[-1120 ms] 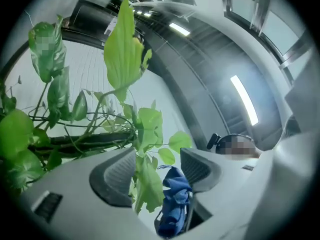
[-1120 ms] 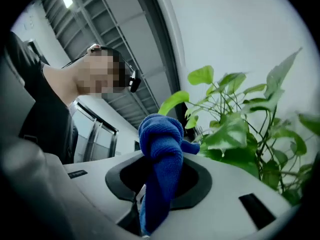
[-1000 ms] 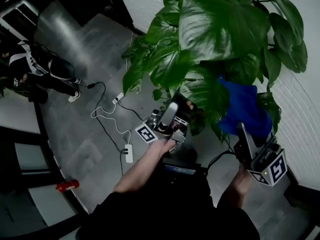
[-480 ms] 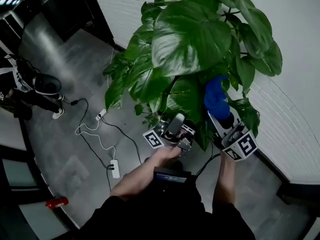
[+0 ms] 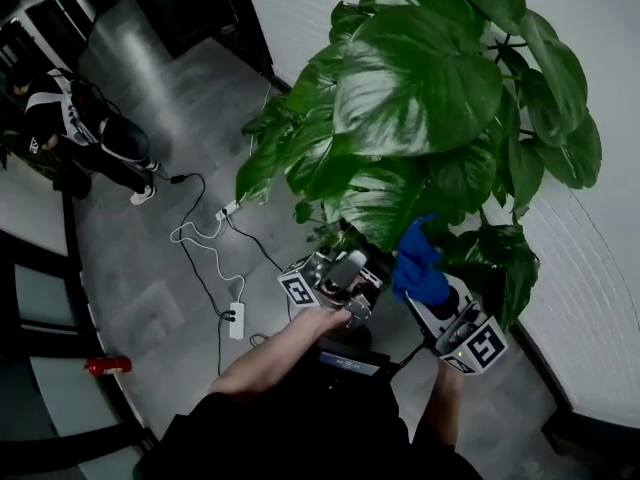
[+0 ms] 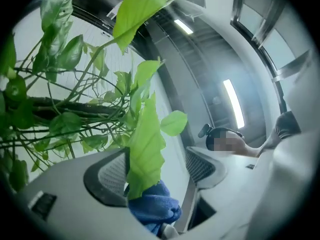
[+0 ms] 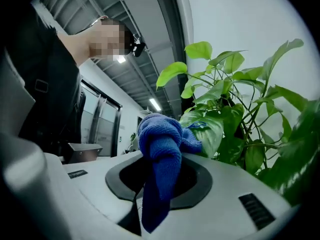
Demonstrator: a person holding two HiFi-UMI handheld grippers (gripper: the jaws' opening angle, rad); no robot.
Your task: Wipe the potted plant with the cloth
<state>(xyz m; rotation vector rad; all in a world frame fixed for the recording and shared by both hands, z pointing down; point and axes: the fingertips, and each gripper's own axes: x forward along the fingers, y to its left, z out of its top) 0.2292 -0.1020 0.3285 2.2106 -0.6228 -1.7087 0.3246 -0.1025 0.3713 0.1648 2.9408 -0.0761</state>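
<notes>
Now right claw (image 5: 432, 296) grips cloth (image 5: 415, 266) nr plant (image 5: 415, 88).

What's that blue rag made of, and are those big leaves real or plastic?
The blue cloth looks like microfibre or terry: fuzzy matte pile, limp folds. The big leaves seem real: waxy gloss, pale veins, uneven shapes, though plastic can't be excluded.

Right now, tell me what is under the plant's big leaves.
The blue cloth, clamped in the right gripper, sits just under the lowest leaves. The pot itself is covered by foliage and cannot be seen.
</notes>
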